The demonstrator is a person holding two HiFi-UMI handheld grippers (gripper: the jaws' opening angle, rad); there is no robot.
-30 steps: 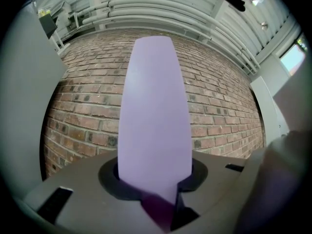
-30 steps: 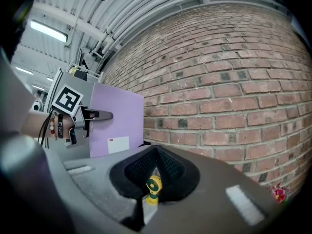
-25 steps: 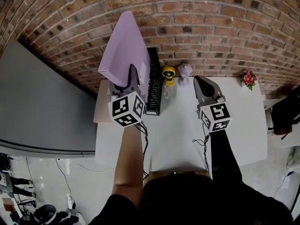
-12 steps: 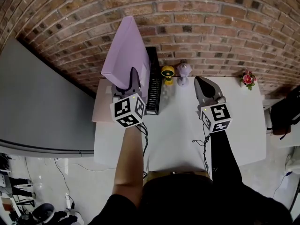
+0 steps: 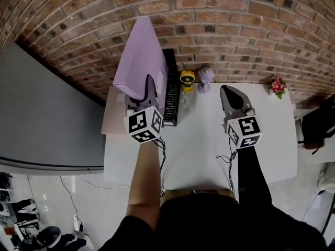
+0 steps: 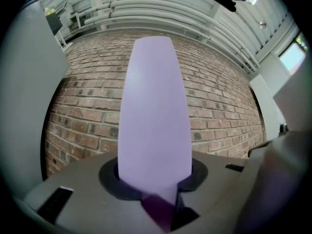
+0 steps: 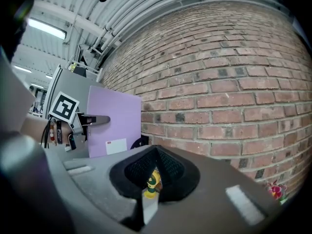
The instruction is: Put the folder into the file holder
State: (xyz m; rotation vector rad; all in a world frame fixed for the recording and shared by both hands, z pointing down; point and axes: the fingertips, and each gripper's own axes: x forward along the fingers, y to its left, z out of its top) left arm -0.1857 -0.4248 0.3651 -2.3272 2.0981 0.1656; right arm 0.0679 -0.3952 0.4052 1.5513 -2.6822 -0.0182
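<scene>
A lilac folder (image 5: 141, 51) stands upright above the table's back left corner, with my left gripper (image 5: 148, 83) shut on its lower edge. In the left gripper view the folder (image 6: 153, 111) rises straight up out of the jaws and fills the middle. The black file holder (image 5: 171, 95) stands on the table just right of the folder, with its slots running toward the brick wall. My right gripper (image 5: 229, 91) hovers over the table's right half, shut, with nothing in it. From the right gripper view the folder (image 7: 112, 126) shows side on, at the left.
A yellow toy (image 5: 187, 81) and a lilac figure (image 5: 204, 79) stand by the wall beside the holder. A small flower pot (image 5: 277, 87) is at the back right. The white table (image 5: 199, 140) ends at a grey panel (image 5: 47, 119) on the left.
The left gripper and the folder have shifted slightly right, closer to the file holder. The right gripper has drifted a little to the right.
</scene>
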